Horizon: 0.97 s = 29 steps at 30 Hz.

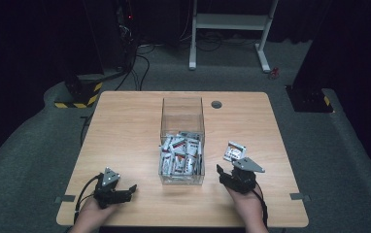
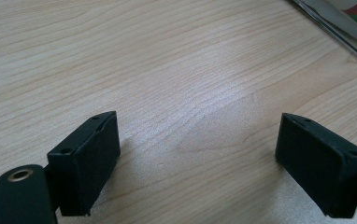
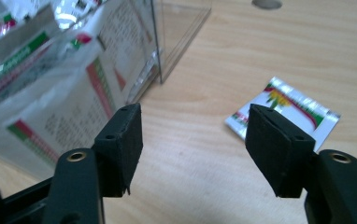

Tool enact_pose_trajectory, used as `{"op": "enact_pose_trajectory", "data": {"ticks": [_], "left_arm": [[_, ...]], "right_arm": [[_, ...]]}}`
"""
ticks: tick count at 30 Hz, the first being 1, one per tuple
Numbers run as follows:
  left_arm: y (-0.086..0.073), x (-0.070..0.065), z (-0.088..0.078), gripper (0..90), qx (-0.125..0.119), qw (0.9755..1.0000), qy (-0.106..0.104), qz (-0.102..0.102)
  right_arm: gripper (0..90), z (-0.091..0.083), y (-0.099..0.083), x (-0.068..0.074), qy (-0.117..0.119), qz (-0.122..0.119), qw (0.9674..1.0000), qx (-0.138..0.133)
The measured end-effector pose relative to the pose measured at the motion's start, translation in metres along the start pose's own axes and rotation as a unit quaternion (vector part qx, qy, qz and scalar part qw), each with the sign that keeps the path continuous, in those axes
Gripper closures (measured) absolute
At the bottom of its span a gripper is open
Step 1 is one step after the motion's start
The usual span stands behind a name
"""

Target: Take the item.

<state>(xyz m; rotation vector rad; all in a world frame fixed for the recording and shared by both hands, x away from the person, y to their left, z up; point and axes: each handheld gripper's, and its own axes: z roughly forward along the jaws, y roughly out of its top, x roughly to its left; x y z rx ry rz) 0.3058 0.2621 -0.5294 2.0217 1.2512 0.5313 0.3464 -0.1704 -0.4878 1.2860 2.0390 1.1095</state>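
Note:
A clear plastic box (image 1: 182,116) stands in the middle of the wooden table (image 1: 125,126), its near half full of white sachets (image 1: 181,155) with red and green print. One loose sachet (image 1: 234,151) lies flat on the table to the right of the box. My right gripper (image 1: 228,170) sits just in front of that sachet, open, with nothing between its jaws. In the right gripper view the sachet (image 3: 284,116) lies beyond the right jaw, and the box wall (image 3: 64,93) stands to the left. My left gripper (image 1: 130,190) rests open near the table's front left, over bare wood (image 2: 197,135).
A round cable hole (image 1: 216,104) is set in the table behind the box. On the floor beyond the table stand a white metal frame (image 1: 229,22) and a base with yellow-black stripes (image 1: 79,94). The box corner (image 2: 349,32) lies ahead of the left gripper.

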Motion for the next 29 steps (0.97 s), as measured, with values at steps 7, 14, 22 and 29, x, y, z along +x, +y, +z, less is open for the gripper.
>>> {"op": "enact_pose_trajectory", "data": {"ticks": [7,14,22,29], "left_arm": [[0.000,-0.001,0.000,14.1,0.000,1.0000,0.002,0.002],[0.000,-0.001,0.000,14.1,0.000,1.0000,0.002,0.004],[0.000,-0.001,0.000,14.2,0.001,1.0000,0.003,0.005],[0.000,-0.001,0.000,14.2,0.001,1.0000,0.004,0.008]], "right_arm": [[28.9,0.009,-0.019,0.010,0.004,-0.016,0.9988,0.047],[19.5,0.023,-0.029,0.015,-0.003,-0.020,0.9953,0.095],[13.5,0.028,-0.027,0.019,-0.004,-0.018,0.9946,0.102],[11.4,0.029,-0.026,0.019,-0.006,-0.019,0.9944,0.104]]}}
